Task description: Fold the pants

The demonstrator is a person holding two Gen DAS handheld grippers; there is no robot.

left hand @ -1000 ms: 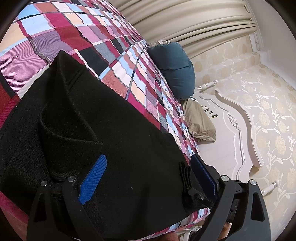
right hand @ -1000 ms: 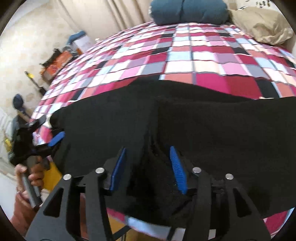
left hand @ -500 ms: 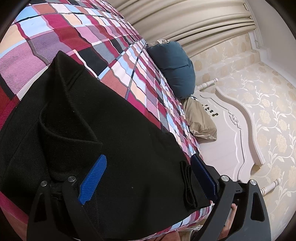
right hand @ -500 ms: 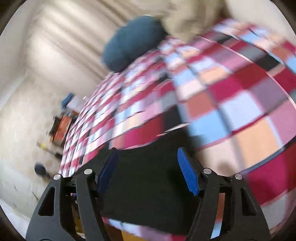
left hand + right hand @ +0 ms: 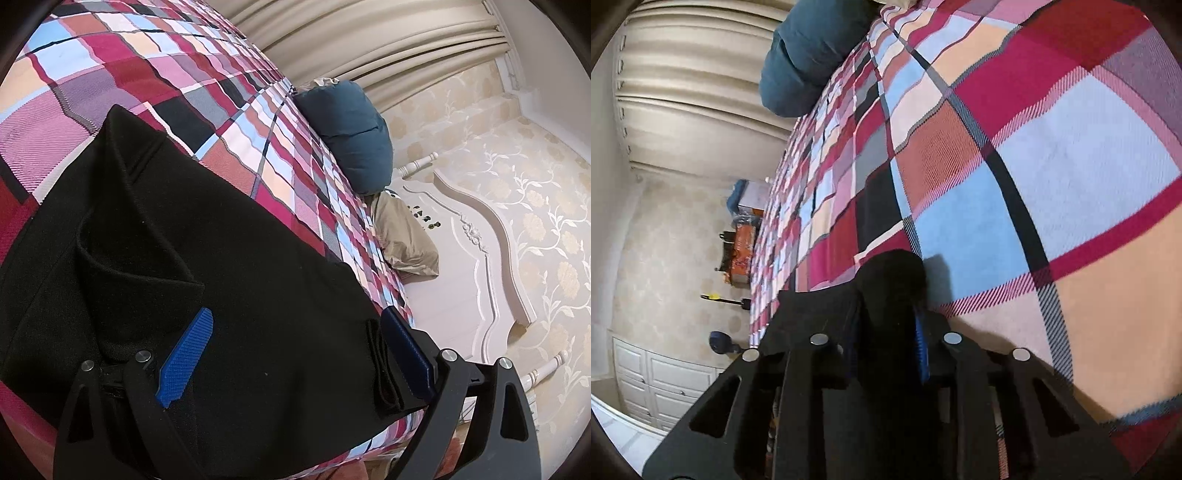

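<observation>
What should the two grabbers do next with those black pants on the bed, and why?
Probably the right gripper should lift the black fabric and carry it over toward the other end. Its jaws have just been closing and now pinch a bunch of the pants, while the left gripper stands open over the cloth on the plaid bedspread.

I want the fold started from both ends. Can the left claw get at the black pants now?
Probably yes: the left claw is open, and the black pants already lie between its fingers with nothing covering them.
</observation>
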